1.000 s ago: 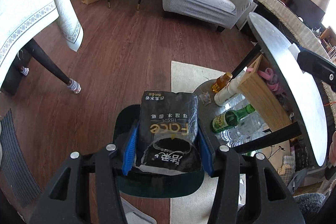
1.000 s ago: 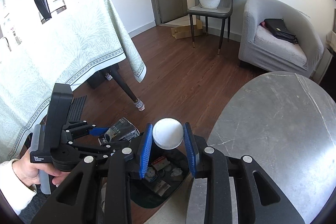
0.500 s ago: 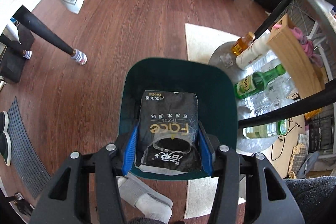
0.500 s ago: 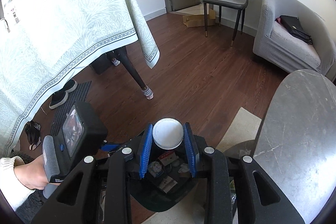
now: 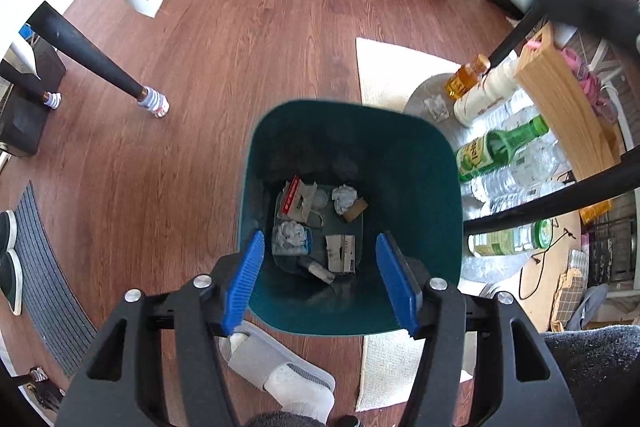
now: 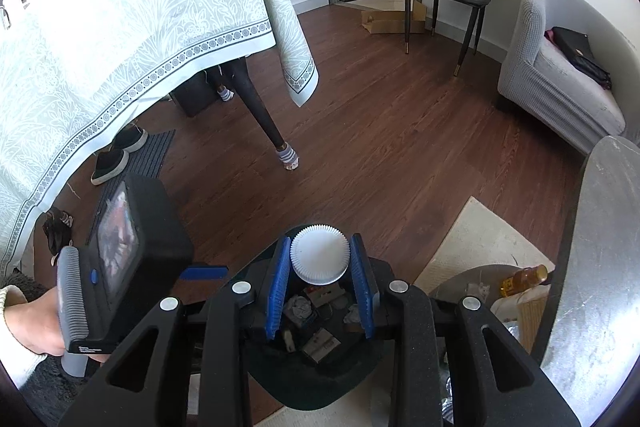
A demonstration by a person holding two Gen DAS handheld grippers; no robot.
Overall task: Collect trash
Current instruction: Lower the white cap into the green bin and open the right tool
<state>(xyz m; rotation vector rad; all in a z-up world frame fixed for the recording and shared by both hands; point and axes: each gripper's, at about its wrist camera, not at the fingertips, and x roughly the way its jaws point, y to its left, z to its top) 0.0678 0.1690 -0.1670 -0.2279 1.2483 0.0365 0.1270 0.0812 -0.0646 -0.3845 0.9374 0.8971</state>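
A dark green trash bin stands on the wood floor. Several crumpled papers and wrappers lie at its bottom. My left gripper hangs open and empty right above the bin's near rim. My right gripper is shut on a white fluted paper cup, held over the same bin. The left gripper's body shows in the right wrist view, held in a hand at the left.
A table leg under a tablecloth stands to the left. Bottles and a wooden box sit under the round grey table at right. A beige rug, a slippered foot, a doormat with shoes.
My left gripper opened and the black tissue packet it held is gone from its jaws. Both grippers have moved over the bin; the right one still holds the cup.
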